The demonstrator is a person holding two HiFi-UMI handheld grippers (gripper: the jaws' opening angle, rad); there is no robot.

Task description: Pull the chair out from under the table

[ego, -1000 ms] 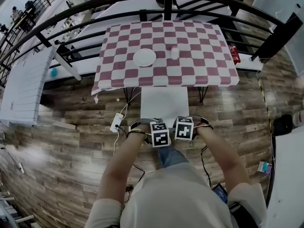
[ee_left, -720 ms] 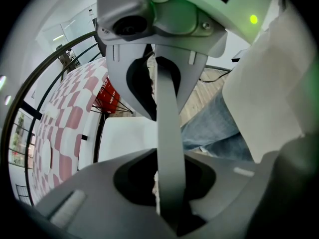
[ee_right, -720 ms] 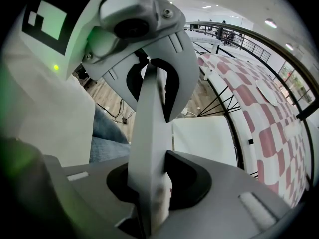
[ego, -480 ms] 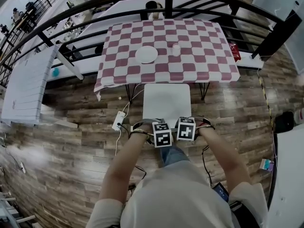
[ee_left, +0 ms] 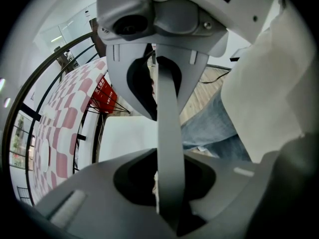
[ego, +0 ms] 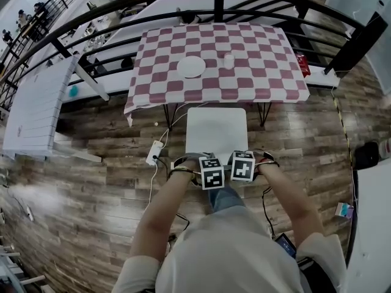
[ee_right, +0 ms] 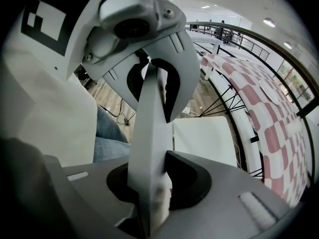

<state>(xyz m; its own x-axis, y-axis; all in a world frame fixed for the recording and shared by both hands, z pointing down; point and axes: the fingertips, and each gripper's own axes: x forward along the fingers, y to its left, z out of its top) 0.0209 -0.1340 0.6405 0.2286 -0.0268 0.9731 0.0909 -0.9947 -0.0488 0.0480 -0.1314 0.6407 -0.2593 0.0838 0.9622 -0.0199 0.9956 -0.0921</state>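
A white chair (ego: 217, 130) stands on the wood floor, its seat mostly out from under the table with the red-and-white checked cloth (ego: 256, 72). The near edge of the chair, its backrest top, runs between the jaws of both grippers. My left gripper (ego: 212, 174) is shut on the backrest (ee_left: 167, 148), and my right gripper (ego: 242, 166) is shut on it (ee_right: 149, 143) right beside it. Both point steeply down. The seat shows beyond the jaws in the left gripper view (ee_left: 124, 136) and the right gripper view (ee_right: 202, 138). A white plate (ego: 191, 66) and a small cup (ego: 228, 60) sit on the table.
A white power strip (ego: 153, 153) with cables lies on the floor left of the chair. A black curved railing (ego: 122, 5) runs behind the table. A white slatted bench (ego: 33, 102) stands at the left, a red object (ego: 300, 66) at the table's right end.
The chair has slid toward me and more of its seat shows in front of the tablecloth. Both grippers moved back with it, still clamped on the backrest.
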